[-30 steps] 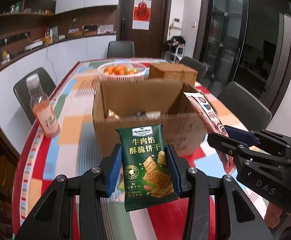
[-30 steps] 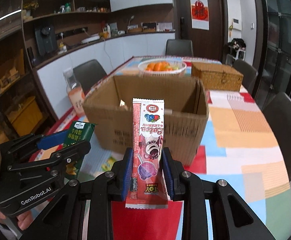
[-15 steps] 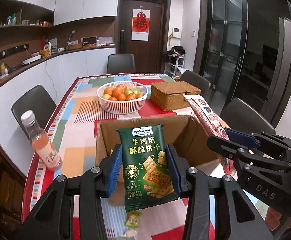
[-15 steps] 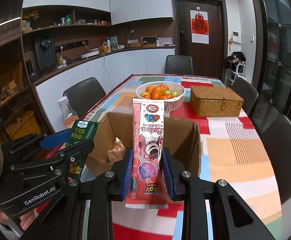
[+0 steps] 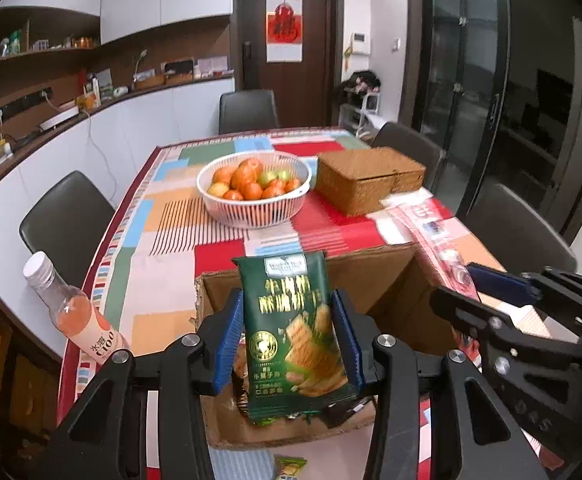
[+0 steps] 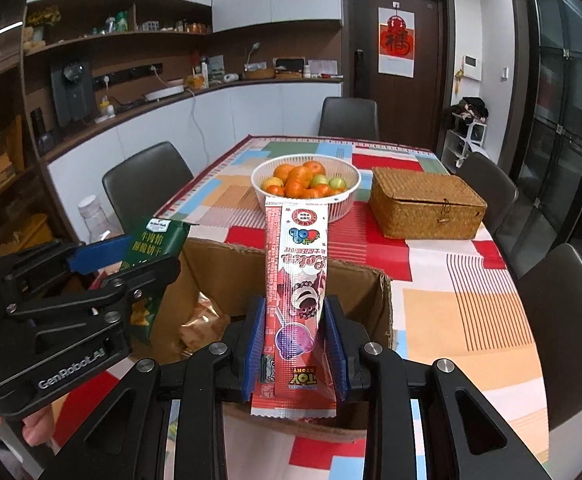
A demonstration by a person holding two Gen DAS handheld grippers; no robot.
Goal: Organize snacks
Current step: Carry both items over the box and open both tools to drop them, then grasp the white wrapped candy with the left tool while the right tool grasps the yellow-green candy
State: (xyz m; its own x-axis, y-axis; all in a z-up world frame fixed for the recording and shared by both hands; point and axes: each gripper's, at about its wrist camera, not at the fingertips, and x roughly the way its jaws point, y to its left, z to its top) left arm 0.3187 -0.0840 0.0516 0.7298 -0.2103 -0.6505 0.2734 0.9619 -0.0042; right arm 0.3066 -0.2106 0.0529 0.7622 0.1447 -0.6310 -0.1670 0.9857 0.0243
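Note:
My left gripper (image 5: 289, 340) is shut on a green cracker packet (image 5: 293, 332) and holds it upright over the open cardboard box (image 5: 375, 276). My right gripper (image 6: 293, 344) is shut on a long pink Toy Story snack packet (image 6: 297, 280), upright over the same box (image 6: 355, 284). Each gripper shows in the other's view: the right one (image 5: 503, 304) to the right, the left one (image 6: 103, 268) to the left. Snack packets (image 6: 199, 324) lie inside the box.
A white basket of fruit (image 5: 253, 186) and a wicker box (image 5: 369, 178) stand behind the cardboard box. A pink drink bottle (image 5: 71, 312) stands at the table's left edge. A small green packet (image 5: 289, 466) lies in front of the box. Dark chairs surround the table.
Both grippers have risen and moved forward with their packets. They were in front of the box's wall and are now above its opening, looking down into it.

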